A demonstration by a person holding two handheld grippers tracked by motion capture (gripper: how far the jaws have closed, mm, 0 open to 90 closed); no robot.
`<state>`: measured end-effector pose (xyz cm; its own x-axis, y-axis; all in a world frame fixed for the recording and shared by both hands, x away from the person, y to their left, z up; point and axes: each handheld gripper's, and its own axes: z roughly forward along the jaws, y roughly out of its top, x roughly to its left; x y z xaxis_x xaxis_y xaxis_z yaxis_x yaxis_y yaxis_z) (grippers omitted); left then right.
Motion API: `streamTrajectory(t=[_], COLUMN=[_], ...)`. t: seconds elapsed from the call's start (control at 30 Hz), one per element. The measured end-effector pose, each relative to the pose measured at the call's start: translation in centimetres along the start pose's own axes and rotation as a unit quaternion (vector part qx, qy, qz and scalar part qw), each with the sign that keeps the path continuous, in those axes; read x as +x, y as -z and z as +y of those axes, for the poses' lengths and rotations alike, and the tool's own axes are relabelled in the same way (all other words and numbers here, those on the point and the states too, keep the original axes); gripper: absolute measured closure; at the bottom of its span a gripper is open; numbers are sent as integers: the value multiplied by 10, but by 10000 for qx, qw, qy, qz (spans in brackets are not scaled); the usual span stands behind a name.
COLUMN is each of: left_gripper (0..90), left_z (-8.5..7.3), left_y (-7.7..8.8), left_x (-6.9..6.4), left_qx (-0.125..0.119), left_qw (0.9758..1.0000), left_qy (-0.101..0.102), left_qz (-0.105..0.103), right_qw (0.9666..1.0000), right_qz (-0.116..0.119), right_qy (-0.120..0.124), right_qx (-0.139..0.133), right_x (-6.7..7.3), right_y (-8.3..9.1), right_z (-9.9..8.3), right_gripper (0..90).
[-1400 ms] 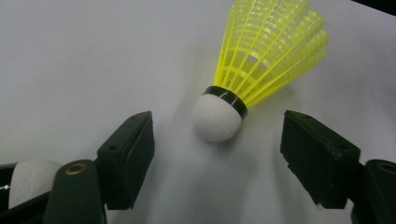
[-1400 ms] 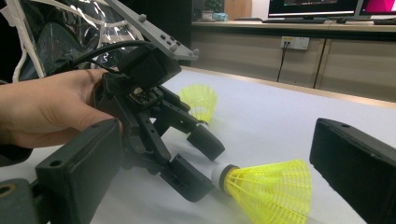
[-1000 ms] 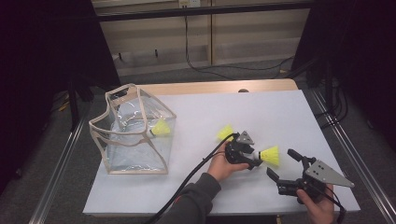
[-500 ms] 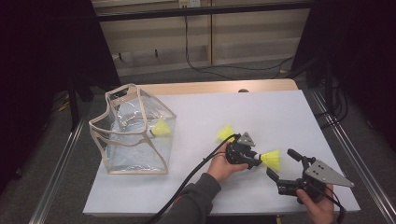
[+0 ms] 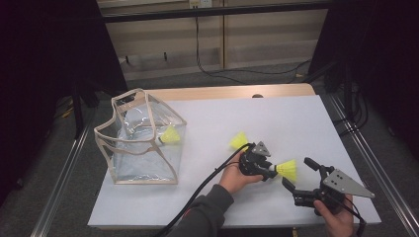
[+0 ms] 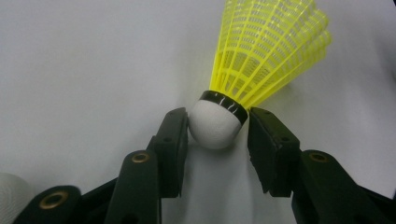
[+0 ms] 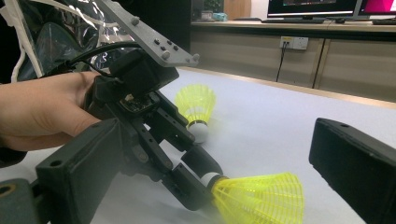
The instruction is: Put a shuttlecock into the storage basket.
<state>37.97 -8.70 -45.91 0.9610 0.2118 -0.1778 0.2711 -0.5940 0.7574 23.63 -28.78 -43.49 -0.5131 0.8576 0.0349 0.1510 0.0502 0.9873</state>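
A yellow shuttlecock (image 5: 287, 169) (image 6: 266, 51) lies low over the white table with its skirt pointing right. My left gripper (image 5: 271, 173) (image 6: 217, 135) is shut on its white cork, and both pads touch it. The jaws have just closed in on the cork and then eased open a little, and it stays between them. My right gripper (image 5: 296, 172) (image 7: 215, 140) stands open just right of it, jaws wide apart on either side of the skirt (image 7: 257, 196) without touching it. A second shuttlecock (image 5: 239, 139) (image 7: 196, 105) rests on the table behind the left hand.
A clear plastic bag (image 5: 133, 143) with a beige rim stands open at the table's left, with a third yellow shuttlecock (image 5: 170, 135) inside against its right wall. The left gripper's cable (image 5: 207, 182) trails toward the front edge.
The left jaws have narrowed onto the shuttlecock's cork, and the shuttlecock has shifted slightly toward the person. Neither hand has otherwise moved.
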Motion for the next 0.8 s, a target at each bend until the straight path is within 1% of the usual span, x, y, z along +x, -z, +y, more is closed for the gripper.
streamTrajectory(t=[0.1,0.13,0.23,0.33,0.43,0.5,0.53,0.57,0.63,0.67,0.7,0.73,0.77,0.8], left_gripper=[559,567,612,615,617,621,637,649,647,625,601,586,569,554], left_z=[0,0,0,0,0,-4,-6,-8,-11,-11,-10,-10,-9,-9], left_y=[-1,-1,-1,1,4,7,9,11,12,12,12,11,10,9], left_x=[2,2,1,1,-3,-5,-5,-5,-5,-5,-6,-6,-6,-6], left_qx=[-26,-44,-36,27,111,87,71,64,-5,10,42,42,-2,1], left_qw=[10000,10000,10000,9999,9997,9996,9995,9997,9998,9999,9999,9999,10000,10000], left_qy=[6,44,47,137,192,254,296,249,177,116,129,86,84,51], left_qz=[-12,-15,-25,-22,57,42,29,34,-28,-65,-64,-50,-7,-11], right_qw=[10000,10000,10000,10000,10000,10000,10000,10000,10000,10000,10000,10000,10000,10000], right_qz=[18,22,20,11,24,18,14,19,22,23,35,41,41,37], right_qy=[10,13,-3,-26,-4,-6,-4,-4,-7,8,24,33,28,15], right_qx=[-7,-4,15,10,14,10,16,28,24,22,18,12,11,18], right_x=[0,0,0,0,0,0,0,0,0,1,1,1,2,2], right_y=[0,0,0,0,0,0,0,0,0,-1,-1,-1,-1,-1], right_z=[0,0,0,0,0,0,-1,-1,-1,0,0,0,0,0], right_gripper=[26,26,26,26,26,26,26,26,26,26,26,26,26,26])
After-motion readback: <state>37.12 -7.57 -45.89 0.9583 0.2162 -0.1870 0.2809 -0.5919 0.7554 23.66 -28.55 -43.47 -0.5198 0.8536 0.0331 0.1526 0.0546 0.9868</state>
